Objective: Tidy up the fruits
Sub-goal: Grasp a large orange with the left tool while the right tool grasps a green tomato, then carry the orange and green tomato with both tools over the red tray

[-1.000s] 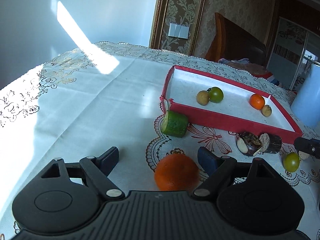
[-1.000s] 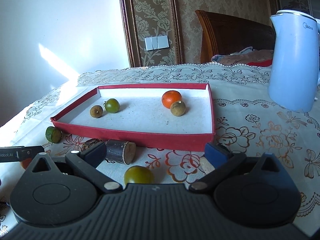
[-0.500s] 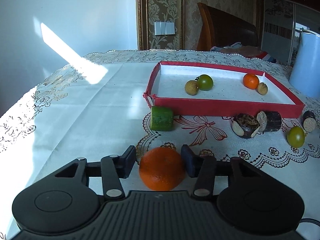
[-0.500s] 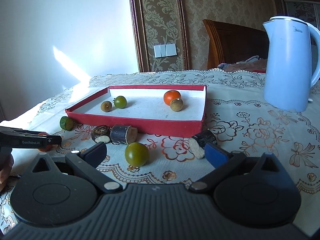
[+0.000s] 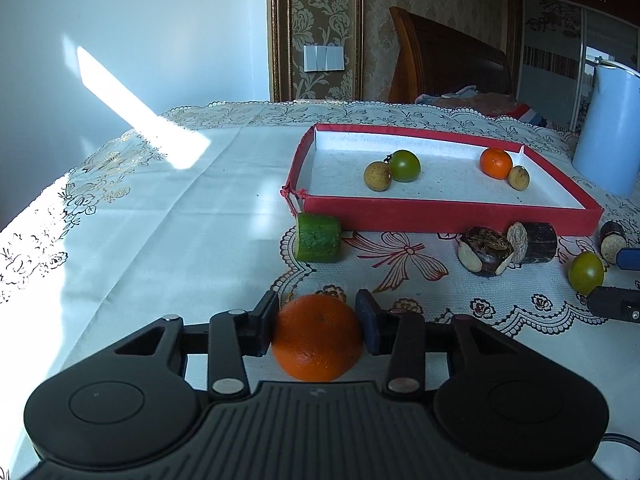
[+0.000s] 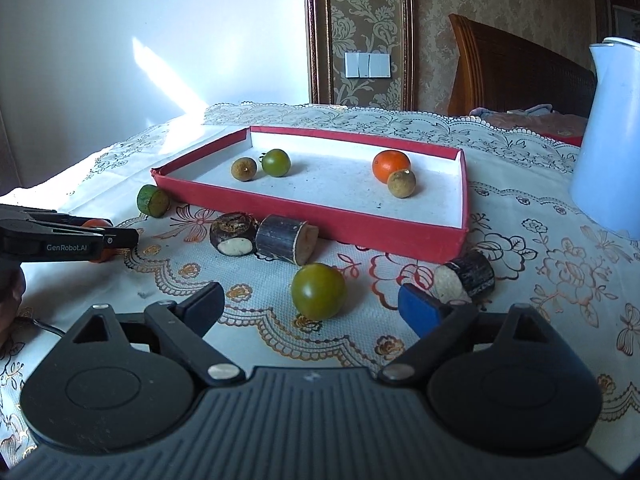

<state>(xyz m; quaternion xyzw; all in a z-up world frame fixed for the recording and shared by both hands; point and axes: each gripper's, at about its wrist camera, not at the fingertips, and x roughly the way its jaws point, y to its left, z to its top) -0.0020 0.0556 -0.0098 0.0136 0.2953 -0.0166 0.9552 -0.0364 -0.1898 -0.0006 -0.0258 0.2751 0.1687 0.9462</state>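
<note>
My left gripper [image 5: 316, 314] is closing, and both pads press on a big orange [image 5: 318, 340] that rests on the tablecloth. From the right wrist it shows side-on at the far left as the left gripper [image 6: 60, 236]. A green tomato [image 6: 319, 290] lies on the cloth between the fingers of my right gripper [image 6: 310, 300]; its jaws are closing but stand apart from the fruit. The red tray [image 5: 440, 220] behind holds two longans, a green tomato [image 5: 405, 165] and a small orange [image 5: 496, 163].
In front of the tray lie a cucumber piece [image 5: 318, 238], two dark cut pieces [image 6: 234, 234] [image 6: 286, 242] and a third [image 6: 466, 276] by my right finger. A pale blue kettle [image 6: 612, 140] stands at the right. A wooden chair back rises behind the table.
The left jaws closed from wide open onto the orange. My right gripper drew back and sank over the green tomato, which now sits farther out between narrowing fingers.
</note>
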